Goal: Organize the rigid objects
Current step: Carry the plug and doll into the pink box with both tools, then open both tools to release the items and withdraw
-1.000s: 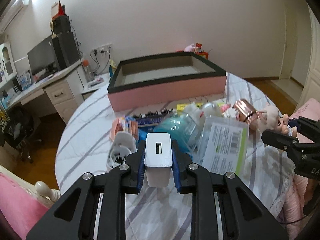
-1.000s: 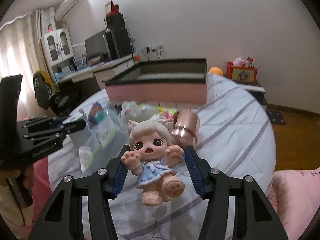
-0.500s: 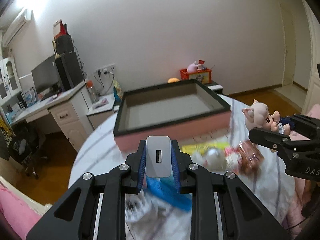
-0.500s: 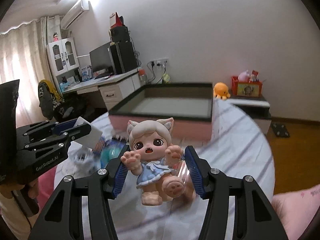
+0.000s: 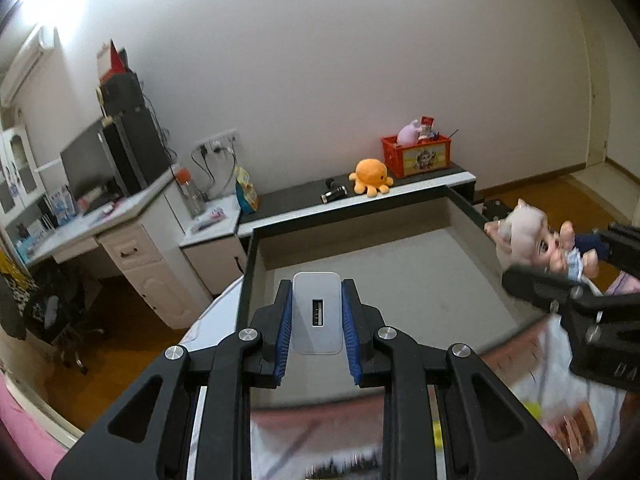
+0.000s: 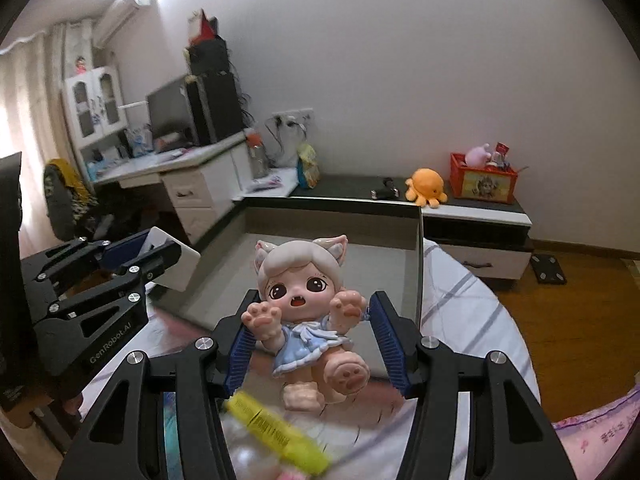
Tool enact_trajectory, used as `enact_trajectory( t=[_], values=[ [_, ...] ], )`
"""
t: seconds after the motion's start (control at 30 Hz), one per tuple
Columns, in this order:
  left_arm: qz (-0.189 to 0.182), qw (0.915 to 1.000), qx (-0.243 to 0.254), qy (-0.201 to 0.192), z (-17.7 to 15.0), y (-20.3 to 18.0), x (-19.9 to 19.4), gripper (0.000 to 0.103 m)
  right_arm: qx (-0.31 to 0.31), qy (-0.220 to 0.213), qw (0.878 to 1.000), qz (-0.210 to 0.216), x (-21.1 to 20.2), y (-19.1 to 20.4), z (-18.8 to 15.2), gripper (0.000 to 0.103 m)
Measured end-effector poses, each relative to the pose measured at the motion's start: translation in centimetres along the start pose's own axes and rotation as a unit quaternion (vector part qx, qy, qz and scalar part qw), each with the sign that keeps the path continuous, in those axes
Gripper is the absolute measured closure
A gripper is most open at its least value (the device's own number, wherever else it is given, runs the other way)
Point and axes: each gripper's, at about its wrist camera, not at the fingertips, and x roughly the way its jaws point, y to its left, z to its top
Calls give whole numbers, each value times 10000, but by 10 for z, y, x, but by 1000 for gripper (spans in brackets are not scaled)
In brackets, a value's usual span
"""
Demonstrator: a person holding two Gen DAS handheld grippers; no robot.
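Observation:
My left gripper is shut on a white USB charger and holds it over the near left corner of an open box with a dark rim and a grey floor. My right gripper is shut on a cat-eared doll in a blue dress, raised over the box's near edge. The doll and right gripper show at the right of the left wrist view. The left gripper with the charger shows at the left of the right wrist view.
Blurred loose items lie on the striped round table below the grippers, among them a yellow tube. Behind the box stand a low bench with an orange plush and red crate, and a desk at left.
Both grippers have risen and moved forward from above the pile of items to over the box, each still holding its object. The box now fills the middle of both views.

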Motion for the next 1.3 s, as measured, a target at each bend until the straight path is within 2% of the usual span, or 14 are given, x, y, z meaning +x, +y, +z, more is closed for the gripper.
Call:
enact_trajectory(
  t=[0.17,0.23,0.47,0.53,0.57,0.6,0.67,0.7,0.83,0.93,1.07,1.2,1.27,1.3],
  values=[
    [10,9990,-18,448,4,1,52,80,-38,575,9981,-217,49,-6,3,46],
    [-120,9973,-83,725,1,1,73,80,-41,848,9960,-281,67,-8,0,46],
    [-170,9930,-15,1172,-4,-5,92,75,-28,1274,9907,-471,83,-15,5,46],
    [-201,9925,-79,1202,-5,-3,92,54,2,1404,9890,-474,84,-17,1,45],
    [-199,9925,-103,1202,-5,1,92,37,-4,1392,9890,-504,82,-16,2,45],
    [-176,9931,-114,1155,-4,3,89,28,-5,1315,9899,-525,79,-16,4,44],
    [-180,9942,-186,1041,-3,8,80,27,111,1142,9923,-475,70,-18,9,30],
    [-215,9943,-258,1012,-2,12,75,26,157,1089,9929,-451,64,-18,11,21],
    [-142,9955,-557,754,0,31,42,18,206,820,9955,-428,39,-13,17,21],
    [-100,9964,-761,370,0,43,3,14,209,494,9977,-409,8,-3,20,21],
    [225,9961,-779,-353,-10,49,-72,1,95,20,9992,-392,-39,16,20,21],
    [382,9925,-790,-850,-28,48,-137,0,-36,-518,9976,-455,-91,39,7,19],
    [372,9906,-833,-1021,-40,47,-164,0,-92,-782,9957,-491,-116,51,-5,16],
    [353,9897,-843,-1099,-46,46,-177,0,-120,-857,9949,-517,-126,56,-10,10]
  ],
)
